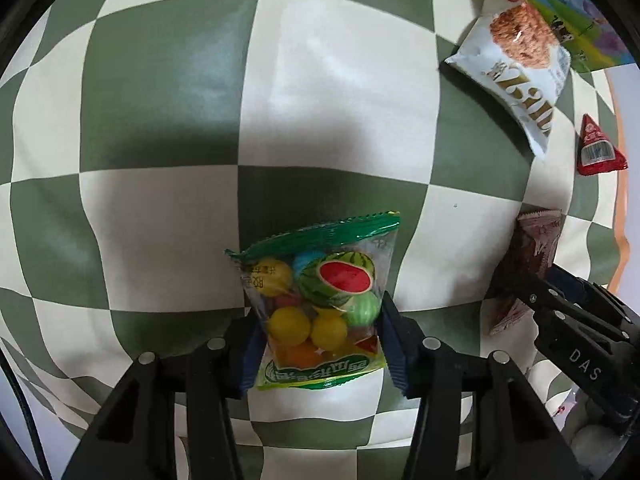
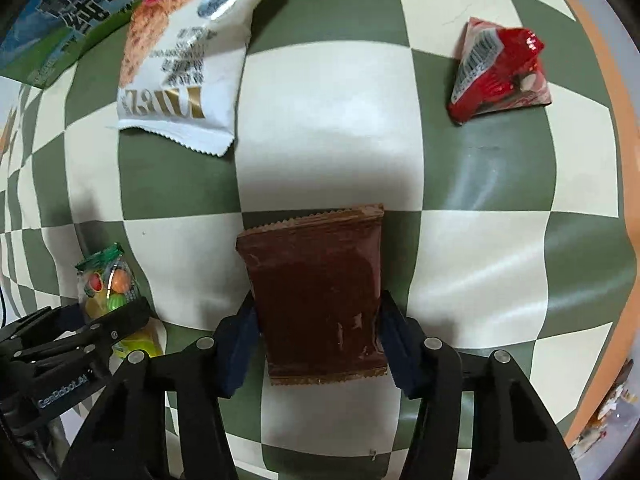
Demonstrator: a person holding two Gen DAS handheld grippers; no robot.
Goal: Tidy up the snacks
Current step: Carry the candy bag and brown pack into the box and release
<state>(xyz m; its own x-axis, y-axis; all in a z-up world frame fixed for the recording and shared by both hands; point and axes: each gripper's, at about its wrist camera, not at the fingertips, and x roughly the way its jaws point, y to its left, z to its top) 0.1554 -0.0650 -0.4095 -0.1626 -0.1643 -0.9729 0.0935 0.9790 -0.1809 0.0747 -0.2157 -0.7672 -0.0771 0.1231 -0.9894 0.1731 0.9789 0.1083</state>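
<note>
1. Left wrist view: left gripper (image 1: 320,344) with fingers (image 1: 394,332) clamped on the sides of the clear candy bag (image 1: 320,300), at 6 o'clock in frame, green crimped seal pointing to 12.
2. Right wrist view: right gripper (image 2: 320,340) with fingers (image 2: 394,332) pressed against both long edges of the brown foil packet (image 2: 320,300), again at 6 o'clock, serrated top edge toward 12.
3. Cannot tell whether either pack is lifted or flat on the checkered tabletop (image 1: 160,120).
4. Farther out, seen from the right wrist: white cereal-bar pouch (image 2: 180,60) at 11 o'clock, lying partly against a printed carton (image 2: 60,12); red pyramid-shaped packet (image 2: 500,72) at 1 o'clock, well apart from both.
5. Likely risks, judged from the grips:
   - Candy bag: slick film over loose round sweets; contents could shift under the squeeze and let the bag slide out or swing.
   - Brown packet: glossy, flat and thin; held only by its edges, so could buckle or twist free under a quick move.
   - Both grippers close side by side; crossing paths could knock one pack loose.
6. Materials: smooth, slightly shiny green-and-cream tabletop cover, low friction; crinkly foil on the red packet; soft pillow form on the white pouch, zigzag-cut ends.
</note>
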